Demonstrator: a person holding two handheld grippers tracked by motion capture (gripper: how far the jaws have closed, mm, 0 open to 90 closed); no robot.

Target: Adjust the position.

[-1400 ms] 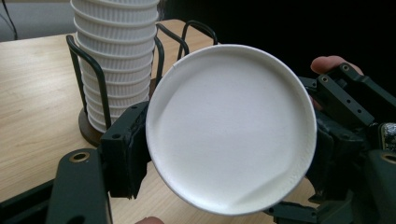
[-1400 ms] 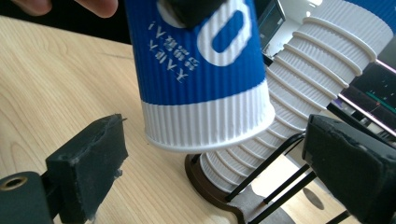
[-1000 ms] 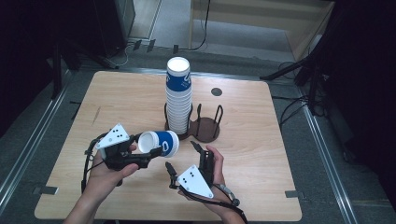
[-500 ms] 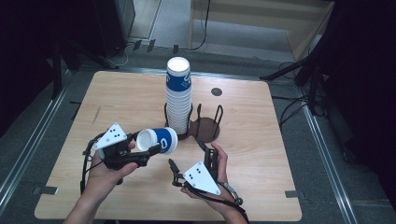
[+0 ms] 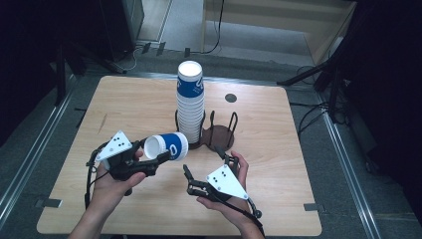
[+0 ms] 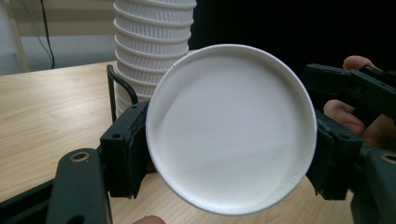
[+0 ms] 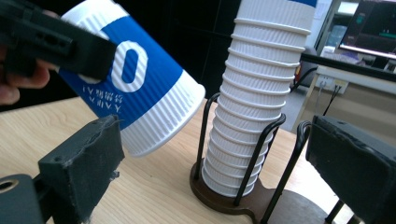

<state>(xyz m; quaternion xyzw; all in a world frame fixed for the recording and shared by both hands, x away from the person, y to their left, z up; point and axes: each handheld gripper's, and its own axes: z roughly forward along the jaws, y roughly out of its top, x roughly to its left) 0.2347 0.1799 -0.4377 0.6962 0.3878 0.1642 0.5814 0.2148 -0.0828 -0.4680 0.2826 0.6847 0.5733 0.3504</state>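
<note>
Left gripper (image 5: 158, 160) level, clamping tilted cup (image 5: 166, 147)

1. A light wooden table (image 5: 278, 129) with rounded corners stands on a grey floor (image 5: 358, 164); a small dark round disc (image 5: 230, 98) sits in its far right part.
2. Metal rails (image 5: 25, 164) run along the floor on both sides of the table.
3. Beyond the table, pale wooden furniture (image 5: 278, 15) stands at the back, with black cables (image 5: 219, 30) trailing across the floor in front of it.
4. The room's left and right edges lie in deep shadow, with dark stands (image 5: 338, 74) at the right.
5. In the right gripper view, a lit monitor (image 7: 373, 28) stands on a desk (image 7: 355, 74) far behind.
</note>
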